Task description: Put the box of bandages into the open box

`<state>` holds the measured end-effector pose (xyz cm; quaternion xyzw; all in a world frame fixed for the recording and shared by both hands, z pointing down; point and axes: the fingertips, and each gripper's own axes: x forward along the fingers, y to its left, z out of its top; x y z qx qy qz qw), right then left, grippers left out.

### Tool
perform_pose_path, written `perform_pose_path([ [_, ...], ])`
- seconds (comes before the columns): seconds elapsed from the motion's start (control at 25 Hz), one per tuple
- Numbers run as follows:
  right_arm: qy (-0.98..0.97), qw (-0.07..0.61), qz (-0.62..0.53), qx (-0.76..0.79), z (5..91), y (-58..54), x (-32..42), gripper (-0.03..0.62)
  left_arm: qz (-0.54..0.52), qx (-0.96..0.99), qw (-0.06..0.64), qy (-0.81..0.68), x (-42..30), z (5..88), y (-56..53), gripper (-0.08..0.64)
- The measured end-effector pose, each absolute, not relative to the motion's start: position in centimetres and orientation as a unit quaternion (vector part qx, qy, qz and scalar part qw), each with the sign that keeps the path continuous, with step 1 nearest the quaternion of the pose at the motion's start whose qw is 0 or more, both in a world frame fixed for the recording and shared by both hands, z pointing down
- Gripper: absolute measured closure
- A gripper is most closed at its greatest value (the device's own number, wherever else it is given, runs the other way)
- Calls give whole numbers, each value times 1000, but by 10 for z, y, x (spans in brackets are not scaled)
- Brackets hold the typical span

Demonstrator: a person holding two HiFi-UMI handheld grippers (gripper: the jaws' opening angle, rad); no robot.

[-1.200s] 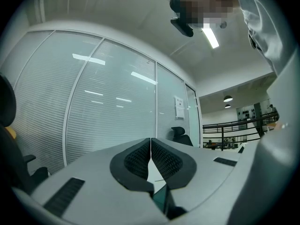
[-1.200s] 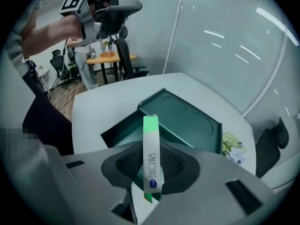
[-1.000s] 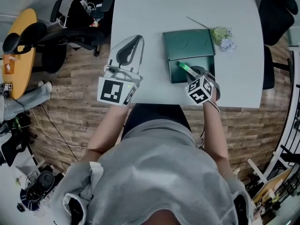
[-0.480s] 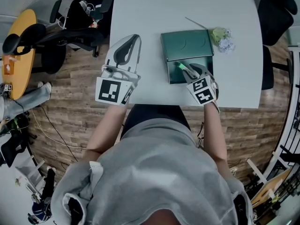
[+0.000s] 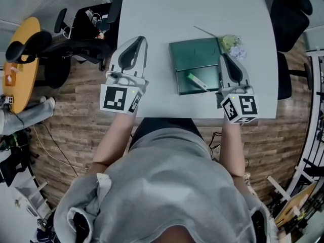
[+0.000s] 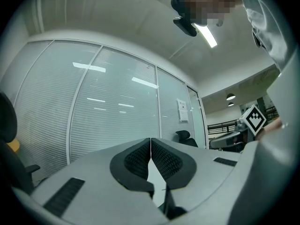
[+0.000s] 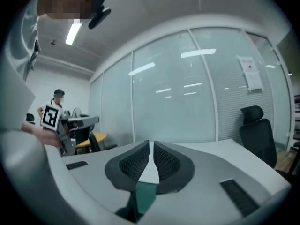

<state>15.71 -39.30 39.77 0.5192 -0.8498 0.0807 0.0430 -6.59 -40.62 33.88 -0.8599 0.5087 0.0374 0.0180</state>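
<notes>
The dark green open box (image 5: 198, 51) lies on the white table (image 5: 167, 14), its lid folded back on the far side. The slim green and white box of bandages (image 5: 196, 81) lies slantwise inside its near half. My right gripper (image 5: 223, 56) stands shut and empty just beyond the box's right edge, apart from the bandages. In the right gripper view the shut gripper (image 7: 150, 147) points across the table, with a strip of the green box (image 7: 146, 197) showing below. My left gripper (image 5: 142, 38) rests shut and empty at the table's left, and it (image 6: 150, 143) shows closed in the left gripper view.
A small bunch of pale flowers (image 5: 232, 42) with a thin stem lies at the green box's far right corner. Black office chairs (image 5: 76, 27) stand left of the table, another chair (image 5: 287, 14) at the right. A round yellow table (image 5: 17, 54) is further left.
My right gripper let go of the box of bandages inside the open box and drew back to the right of it. The left gripper barely moved.
</notes>
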Motion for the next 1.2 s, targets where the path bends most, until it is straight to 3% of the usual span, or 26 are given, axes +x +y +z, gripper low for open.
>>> perform_pose_path([
  [0.32,-811,-94,15,577,299,-375,194,531,51,-854,31,517,-66,310,-400,537],
  [1.2,-811,-105,-26,575,276,-347,179,538,60,-859,41,507,-57,295,-388,538],
])
